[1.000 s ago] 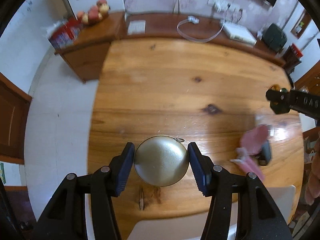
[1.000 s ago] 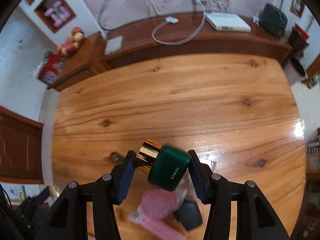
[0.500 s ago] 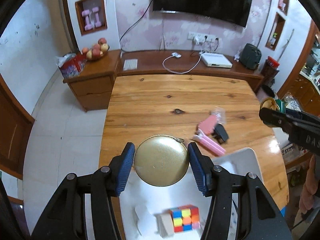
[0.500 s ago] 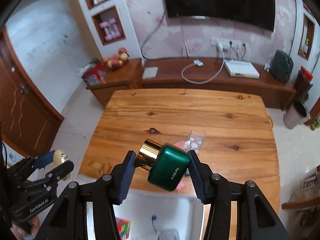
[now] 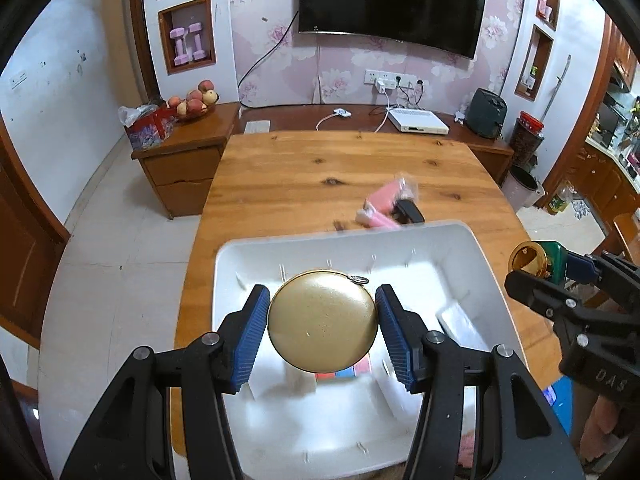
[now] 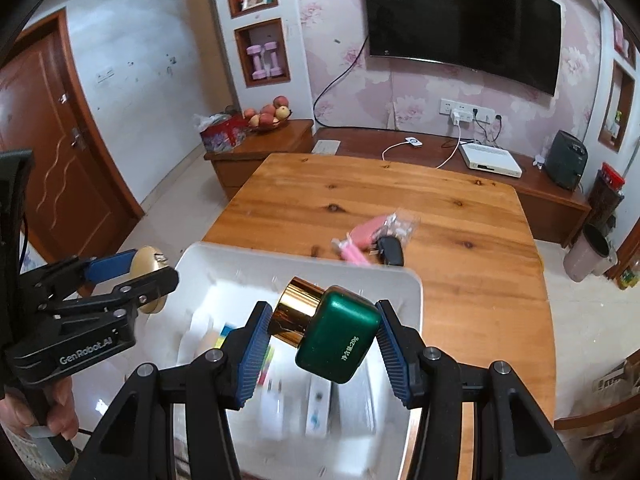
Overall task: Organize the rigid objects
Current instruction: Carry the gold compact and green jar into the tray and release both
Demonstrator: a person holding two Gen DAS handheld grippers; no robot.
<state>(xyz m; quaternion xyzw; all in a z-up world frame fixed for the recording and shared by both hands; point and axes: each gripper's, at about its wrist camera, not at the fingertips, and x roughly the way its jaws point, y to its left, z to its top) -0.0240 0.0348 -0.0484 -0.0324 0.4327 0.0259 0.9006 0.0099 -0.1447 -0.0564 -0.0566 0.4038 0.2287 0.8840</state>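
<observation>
While both hover over white bin (image 5: 460, 240), left fingers (image 5: 256, 324) grasping gold disc (image 5: 322, 320), right fingers (image 6: 256, 340) green bottle (image 6: 340, 336)

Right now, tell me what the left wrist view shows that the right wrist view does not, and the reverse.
Only the left wrist view shows the round gold case face-on between the left gripper pads, with a coloured cube in the bin below it. Only the right wrist view shows the green bottle with a gold cap from the side in the right gripper, plus a brown door. Both show the white bin, the wooden table, the pink items beyond the bin, and each other's gripper.
</observation>
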